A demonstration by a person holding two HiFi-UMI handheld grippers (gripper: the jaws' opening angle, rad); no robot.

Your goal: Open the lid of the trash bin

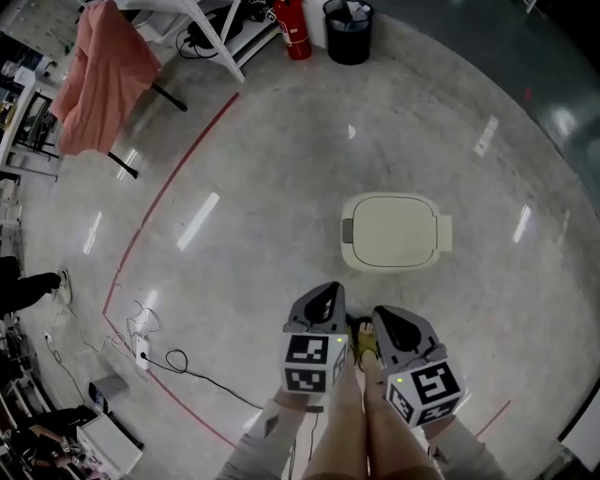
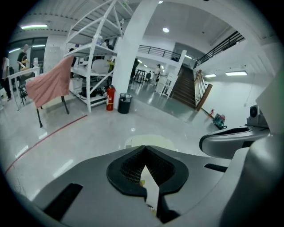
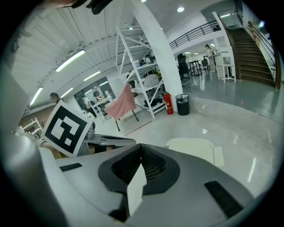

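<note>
The trash bin (image 1: 394, 232) stands on the grey floor ahead of me, its cream lid down and flat, with a small grey tab on its left side. The left gripper (image 1: 328, 292) and right gripper (image 1: 382, 314) hang side by side near my legs, short of the bin and not touching it. Both are shut, with nothing held between their jaws. In the left gripper view the bin's lid (image 2: 148, 141) peeks just over the closed tips (image 2: 144, 147). In the right gripper view the lid (image 3: 193, 145) lies right of the closed tips (image 3: 141, 145).
A black waste basket (image 1: 348, 30) and a red fire extinguisher (image 1: 294, 28) stand far ahead by a white rack (image 1: 211, 33). A pink cloth (image 1: 98, 75) hangs at the far left. A red floor line (image 1: 159, 202) and a cable with a power strip (image 1: 141, 347) lie left.
</note>
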